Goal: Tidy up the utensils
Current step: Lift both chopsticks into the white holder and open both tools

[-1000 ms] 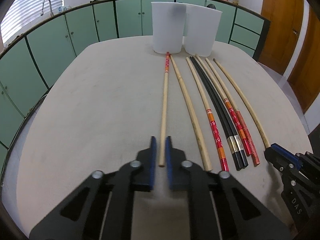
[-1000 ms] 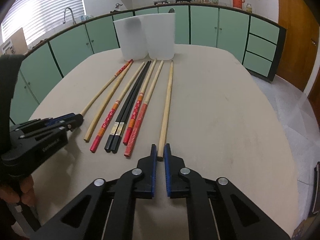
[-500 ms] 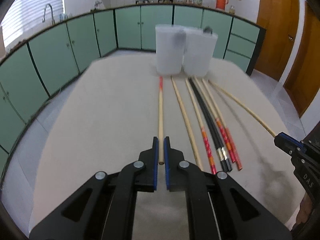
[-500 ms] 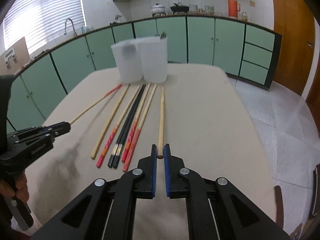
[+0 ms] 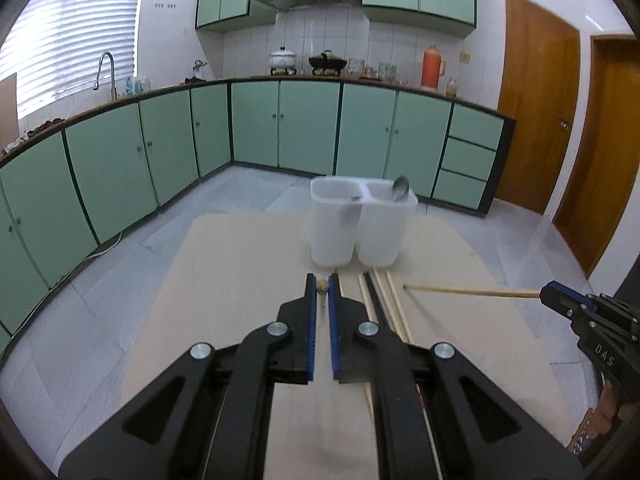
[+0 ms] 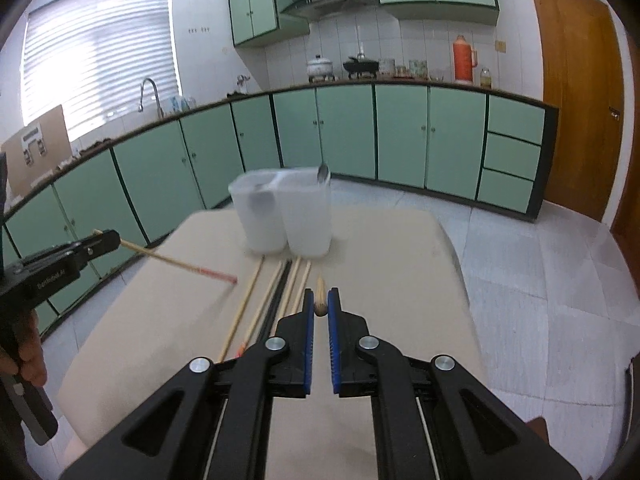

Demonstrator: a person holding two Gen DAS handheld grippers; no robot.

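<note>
Chopsticks, slim round wood: left gripper (image 5: 321, 289) clamps the red-tipped one (image 6: 180, 265), right gripper (image 6: 319, 307) a plain one (image 5: 468, 290), both lifted above the beige matte table (image 5: 240, 280). Remaining sticks (image 6: 276, 292) lie parallel before twin translucent white tubs (image 5: 360, 220) near its far edge.

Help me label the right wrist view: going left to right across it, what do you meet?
Left gripper → red-tipped chopstick it holds → chopsticks lying on the table → plain chopstick in the right gripper.
</note>
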